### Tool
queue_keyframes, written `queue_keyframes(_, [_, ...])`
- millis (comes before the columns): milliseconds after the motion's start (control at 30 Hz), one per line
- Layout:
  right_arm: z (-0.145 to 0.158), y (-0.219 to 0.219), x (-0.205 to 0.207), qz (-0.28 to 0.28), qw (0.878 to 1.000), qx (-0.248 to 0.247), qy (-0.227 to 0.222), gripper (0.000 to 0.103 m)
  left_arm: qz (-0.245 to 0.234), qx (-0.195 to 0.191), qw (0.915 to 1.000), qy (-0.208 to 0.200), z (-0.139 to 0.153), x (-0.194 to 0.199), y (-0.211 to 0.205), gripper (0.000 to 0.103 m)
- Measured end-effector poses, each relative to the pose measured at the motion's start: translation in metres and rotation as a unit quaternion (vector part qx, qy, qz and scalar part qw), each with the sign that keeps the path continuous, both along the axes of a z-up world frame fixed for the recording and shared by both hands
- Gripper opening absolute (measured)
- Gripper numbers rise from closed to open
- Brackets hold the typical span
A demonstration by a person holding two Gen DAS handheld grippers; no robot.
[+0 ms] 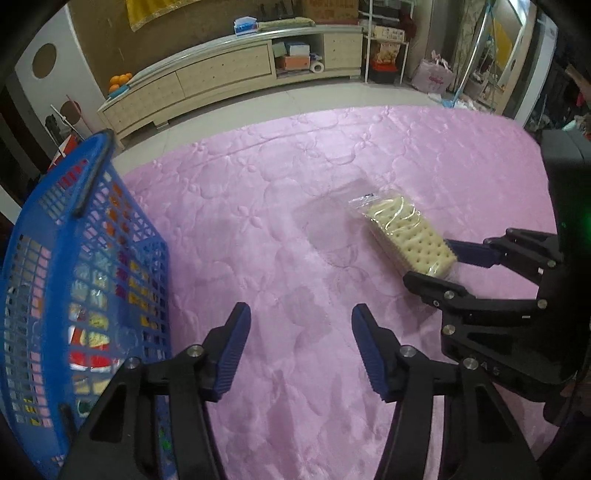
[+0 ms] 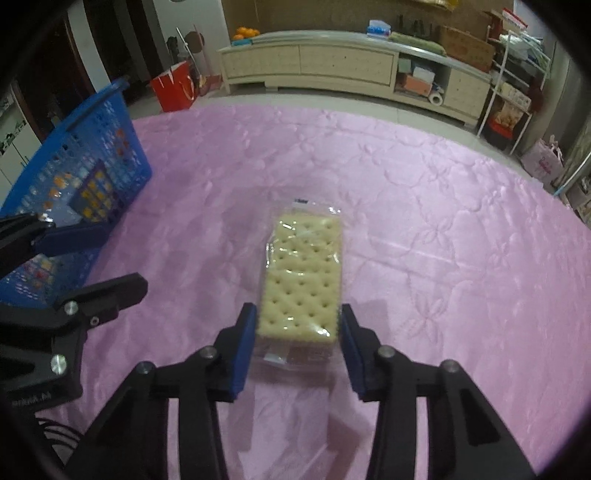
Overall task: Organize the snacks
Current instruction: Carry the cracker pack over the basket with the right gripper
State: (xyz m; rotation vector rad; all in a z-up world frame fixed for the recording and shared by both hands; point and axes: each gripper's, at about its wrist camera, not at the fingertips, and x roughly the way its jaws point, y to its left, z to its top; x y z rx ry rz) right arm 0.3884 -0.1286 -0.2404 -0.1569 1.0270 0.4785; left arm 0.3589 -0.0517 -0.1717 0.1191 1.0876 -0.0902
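While the right claw (image 2: 298, 325) tilts down over the pink quilted cloth (image 2: 424, 229) covering the bench, its 2 blue pads sit on either side of the near end of a clear-wrapped cracker pack (image 2: 301, 280). In the right wrist view the left pad (image 2: 245, 339) touches the pack's edge at 9 o'clock, and the right pad (image 2: 351, 347) lies against the wrapper at 3 o'clock, so the claw is pinching the cracker pack across its width. The pack lies flat on the cloth near the middle of the bench, its long side running toward 12 o'clock, its pale, dotted top cracker showing through glossy film.

The left claw (image 1: 301, 343) hangs over bare cloth with its 2 blue pads spread and nothing between them. Seen from the left wrist, the cracker pack (image 1: 402, 232) is at 2 o'clock, well apart from this claw, with the right claw (image 1: 448, 258) closed around its near end.

A blue plastic basket (image 1: 92, 236) with a lattice wall stands on the cloth at 9 o'clock, just beside the left claw. Colourful snack packets (image 1: 92, 332) show through its wall, though their kinds are too blurred to name. From the right wrist the basket (image 2: 92, 166) is at 10 o'clock, well apart from the cracker pack.

Beyond the bench a long cream cabinet (image 2: 332, 66) runs along the far wall, with oranges (image 2: 245, 33) on its left end and a red paper bag (image 2: 175, 90) on the floor
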Motion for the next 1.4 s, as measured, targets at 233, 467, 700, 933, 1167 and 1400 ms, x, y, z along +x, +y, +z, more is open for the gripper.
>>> queue_keyframes(233, [0.043,-0.006,-0.028,-0.010,0.999,0.032,-0.016,0.048,0.011,-0.021,0.9993,-0.029,0.029,-0.029,0.007,0.055])
queue_keyframes(467, [0.082,-0.005,-0.060,-0.010,0.999,0.033,-0.038,0.048,0.016,-0.049,0.9974,-0.051,0.060,-0.060,0.013,0.055])
queue_keyframes(700, [0.106,-0.003,-0.089,-0.015,0.998,0.033,-0.052,0.048,0.017,-0.061,0.9950,-0.077,0.087,-0.096,0.025,0.055])
queue_keyframes(933, [0.133,0.013,-0.117,-0.007,0.997,0.020,-0.073,0.048,0.027,-0.073,0.9930,-0.089,0.103,-0.127,0.042,0.055])
queue_keyframes(1167, [0.153,0.037,-0.138,-0.001,0.996,0.019,-0.085,0.048,0.027,-0.075,0.9903,-0.114,0.124,-0.151,0.061,0.055])
queue_keyframes(1400, [0.165,0.069,-0.152,0.025,0.995,0.021,-0.092,0.048,0.038,-0.071,0.9878,-0.133,0.140,-0.168,0.092,0.055])
